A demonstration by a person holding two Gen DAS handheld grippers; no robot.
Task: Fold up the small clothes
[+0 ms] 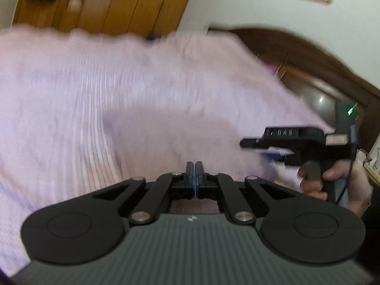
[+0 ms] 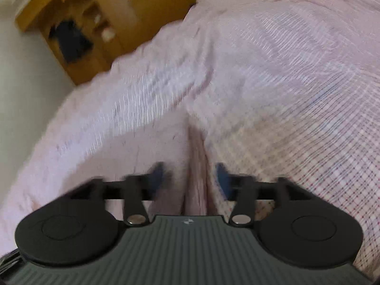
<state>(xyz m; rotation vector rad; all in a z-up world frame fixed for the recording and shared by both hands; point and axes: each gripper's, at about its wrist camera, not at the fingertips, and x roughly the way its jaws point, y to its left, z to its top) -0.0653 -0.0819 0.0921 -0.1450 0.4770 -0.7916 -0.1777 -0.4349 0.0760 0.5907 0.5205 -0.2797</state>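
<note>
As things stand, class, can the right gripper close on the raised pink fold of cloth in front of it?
Probably yes. The right gripper has its jaws open, and the pink fold rises right between them with nothing in the way, though blur hides whether they touch it.

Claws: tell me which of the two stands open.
The right claw: its blue-padded fingers stand apart with a ridge of pink checked cloth between them. The left claw has its pads pressed together.

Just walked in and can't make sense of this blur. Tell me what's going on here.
A person is working over a pink checked bedcover with handheld tongs in each hand. The left tongs are shut, with no cloth visibly caught. The right tongs are open, straddling a raised ridge of pink fabric. The pictures are motion-blurred, and no distinct small garment can be made out.
</note>
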